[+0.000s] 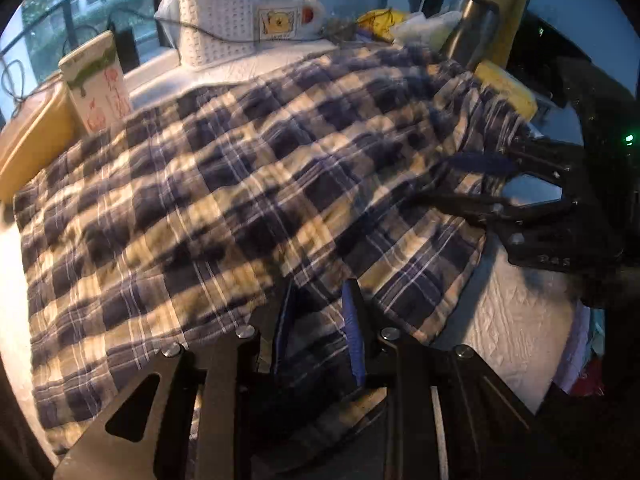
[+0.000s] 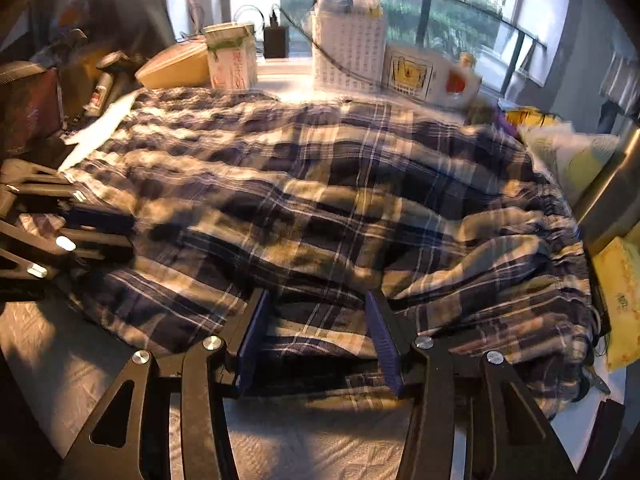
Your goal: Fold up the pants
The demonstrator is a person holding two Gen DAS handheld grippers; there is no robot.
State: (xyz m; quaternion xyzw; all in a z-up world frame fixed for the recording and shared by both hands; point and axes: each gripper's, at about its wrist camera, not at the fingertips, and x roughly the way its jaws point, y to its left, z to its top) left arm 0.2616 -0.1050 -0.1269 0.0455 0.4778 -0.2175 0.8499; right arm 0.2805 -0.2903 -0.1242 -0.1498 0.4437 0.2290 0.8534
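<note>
- Nearest the lens in the left wrist view, the left gripper stands with its jaws moderately apart, and the near hem of the plaid pants runs between the blue pads; the cloth looks loose there, not pinched.
- Low in the right wrist view, the right gripper is spread wide, a band of the same pants passing between its pads at the edge nearest the camera; nothing is clamped.
- Each gripper also appears from the side in the other camera: the right gripper at mid-right of the left view, resting on the fabric near the gathered waistband, and the left gripper at the left edge of the right view.
- Pants cover most of the white-clothed table, spread roughly flat with ripples and a ridge across the middle.
- Likely trouble: closing on a single layer would leave the under layer behind; lifting unevenly would skew the fold.
- Beyond the pants, the white basket and carton stand close; a swung hem could knock them.
</note>
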